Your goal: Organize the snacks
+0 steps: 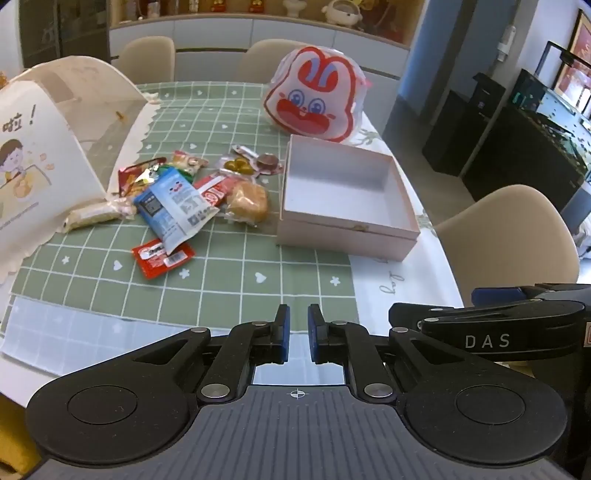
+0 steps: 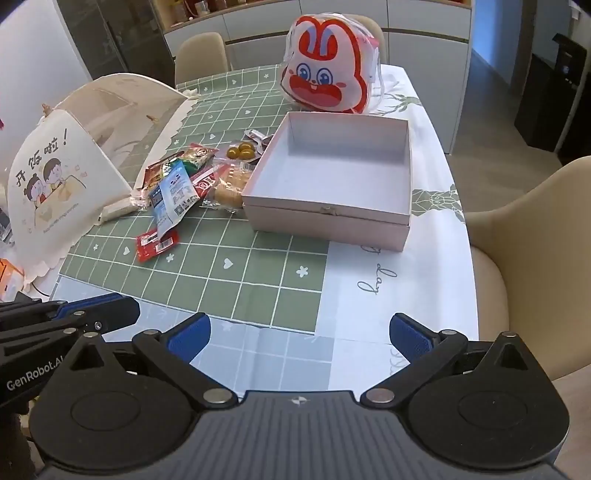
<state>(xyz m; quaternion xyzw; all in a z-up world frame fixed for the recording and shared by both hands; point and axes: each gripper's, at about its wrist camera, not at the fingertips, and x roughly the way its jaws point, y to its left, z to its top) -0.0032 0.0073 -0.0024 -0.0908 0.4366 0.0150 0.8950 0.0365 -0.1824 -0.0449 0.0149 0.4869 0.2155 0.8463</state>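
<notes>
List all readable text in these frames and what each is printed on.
"DAS": right gripper's arm.
"GenRobot.AI": left gripper's body.
"开饭啦!": food cover.
"Day", cursive, uncertain: white tablecloth.
Snack wrappers, such as the blue packet, and the red packet's barcode: too small to read.

Home dining room: table (image 2: 369, 295), beige chairs (image 1: 509, 229), cabinet with figurines (image 1: 258, 22).

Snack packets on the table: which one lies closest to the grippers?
The flat red packet, alone at the pile's near edge, partly under the blue-and-white packet; the others lie farther back.
</notes>
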